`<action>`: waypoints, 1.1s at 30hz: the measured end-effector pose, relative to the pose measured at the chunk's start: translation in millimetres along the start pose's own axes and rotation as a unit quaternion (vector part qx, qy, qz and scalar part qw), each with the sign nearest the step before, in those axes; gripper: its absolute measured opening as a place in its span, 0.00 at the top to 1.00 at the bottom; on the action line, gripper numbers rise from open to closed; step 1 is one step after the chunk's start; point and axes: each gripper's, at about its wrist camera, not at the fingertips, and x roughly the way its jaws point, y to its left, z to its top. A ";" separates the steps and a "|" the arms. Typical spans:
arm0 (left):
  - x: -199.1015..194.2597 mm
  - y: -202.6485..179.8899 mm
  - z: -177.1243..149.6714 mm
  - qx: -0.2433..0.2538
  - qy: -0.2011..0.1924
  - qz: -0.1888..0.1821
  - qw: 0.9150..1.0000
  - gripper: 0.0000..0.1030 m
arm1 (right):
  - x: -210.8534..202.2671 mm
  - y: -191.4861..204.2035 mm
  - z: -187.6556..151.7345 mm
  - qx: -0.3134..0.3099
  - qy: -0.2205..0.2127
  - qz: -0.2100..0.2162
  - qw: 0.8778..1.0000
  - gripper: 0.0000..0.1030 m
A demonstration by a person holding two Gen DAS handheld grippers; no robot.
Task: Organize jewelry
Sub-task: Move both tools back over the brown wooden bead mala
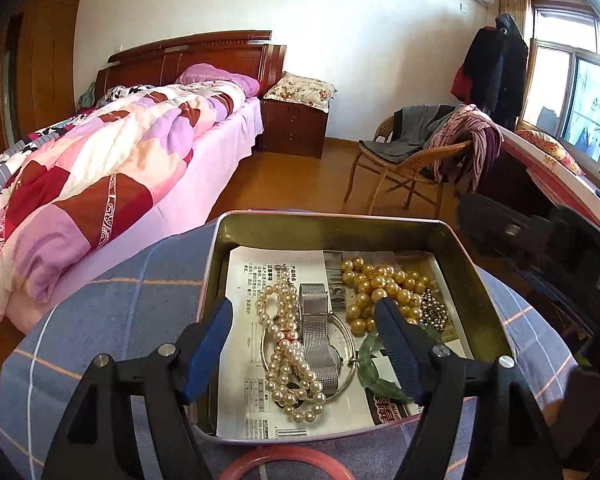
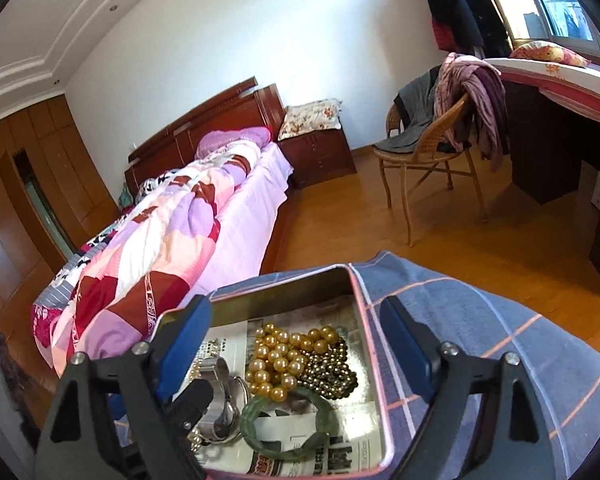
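Left gripper (image 1: 306,312) wide open, empty, over the tin (image 1: 476,272); white pearls (image 1: 288,344) and watch (image 1: 318,340) lie straight ahead between its fingers, long axis fore-aft. Right gripper (image 2: 296,320) also spread, empty, farther off, straddling the tin's right rim

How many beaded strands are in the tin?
3: white pearl strand at the left over the silver watch, gold pearl strand at centre-right, small dark bronze beads beside it. More may be hidden underneath.
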 end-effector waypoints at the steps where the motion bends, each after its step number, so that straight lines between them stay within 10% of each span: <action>1: -0.3 0.7 0.6 -0.003 0.001 -0.001 1.000 0.29 | -2.6 0.5 -0.8 -0.001 -0.003 -0.007 1.000 0.14; 11: -30.9 0.9 -10.6 0.000 0.001 0.001 1.000 0.29 | -36.7 -11.6 -27.2 -0.016 0.005 -0.077 0.997 0.11; 33: -95.2 12.0 -69.9 0.018 0.019 0.023 0.999 0.29 | -98.2 -0.9 -74.8 -0.035 0.019 -0.080 0.996 0.11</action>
